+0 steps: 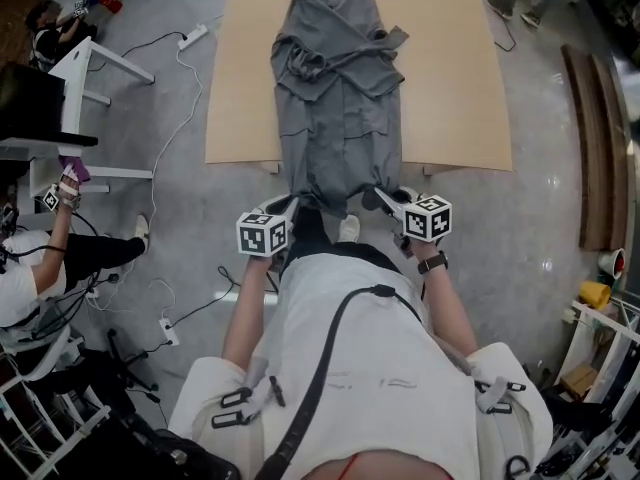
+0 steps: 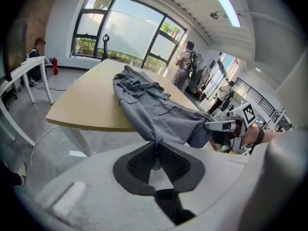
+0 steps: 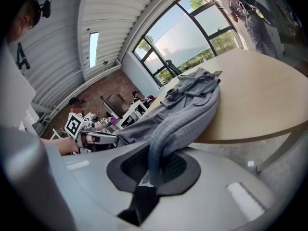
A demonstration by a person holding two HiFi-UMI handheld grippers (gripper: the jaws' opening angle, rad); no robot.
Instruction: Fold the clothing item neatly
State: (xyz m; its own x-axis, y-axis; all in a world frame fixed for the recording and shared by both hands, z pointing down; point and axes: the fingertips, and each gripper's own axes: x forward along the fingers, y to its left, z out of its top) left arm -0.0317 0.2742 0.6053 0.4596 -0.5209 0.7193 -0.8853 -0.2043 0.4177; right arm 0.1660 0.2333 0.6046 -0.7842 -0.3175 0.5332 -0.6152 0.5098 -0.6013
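Grey crumpled fabric garment [image 1: 338, 88] lies lengthwise down centre of light wooden tabletop [image 1: 455, 78], upper half of head view; near hem hangs off table's lower edge. Left gripper [image 1: 287, 208], lower centre-left: jaws pinched on hem's left corner. Right gripper [image 1: 383, 199], centre-right: jaws clamped on hem's right corner, cloth bunched between pads. Hem spans between the two. Sleeves seem folded across chest, hard to tell. White power strip [image 1: 193, 36] on grey floor [image 1: 540, 218], upper left.
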